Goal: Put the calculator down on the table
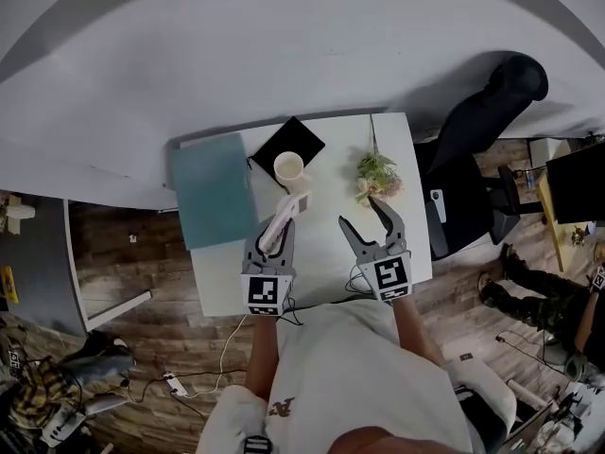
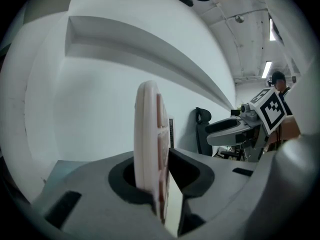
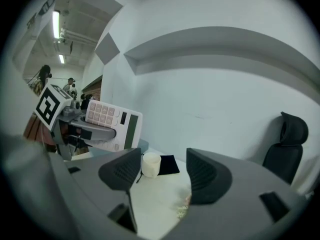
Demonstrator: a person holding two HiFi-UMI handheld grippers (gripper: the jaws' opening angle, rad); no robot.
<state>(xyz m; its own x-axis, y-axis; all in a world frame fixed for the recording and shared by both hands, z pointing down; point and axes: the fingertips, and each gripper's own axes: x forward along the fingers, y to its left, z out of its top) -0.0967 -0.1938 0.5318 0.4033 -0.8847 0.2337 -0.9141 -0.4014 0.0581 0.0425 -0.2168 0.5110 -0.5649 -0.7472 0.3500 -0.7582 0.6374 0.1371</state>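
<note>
One small white tabletop (image 1: 321,263) carries everything here, and its near half is bare, which looks like the obvious landing place. On its far left lies a teal folder (image 1: 213,192). Beside that is a black pouch (image 1: 288,140), with a white cup (image 1: 289,167) at its near corner. The left tool (image 1: 272,230) is clamped fully down on the lower end of the calculator (image 2: 147,144), holding it on edge with the keys facing the other hand. A grip at one end probably leaves the body free to tip flat. The calculator hangs above the tabletop just this side of the cup, not yet set down, so lowering should favour the bare near side to spare the cup. The right tool (image 3: 162,176) stands partly open with nothing between its jaws, apparently held aside in reserve. A little flower sprig (image 1: 377,175) lies just beyond its tips.
</note>
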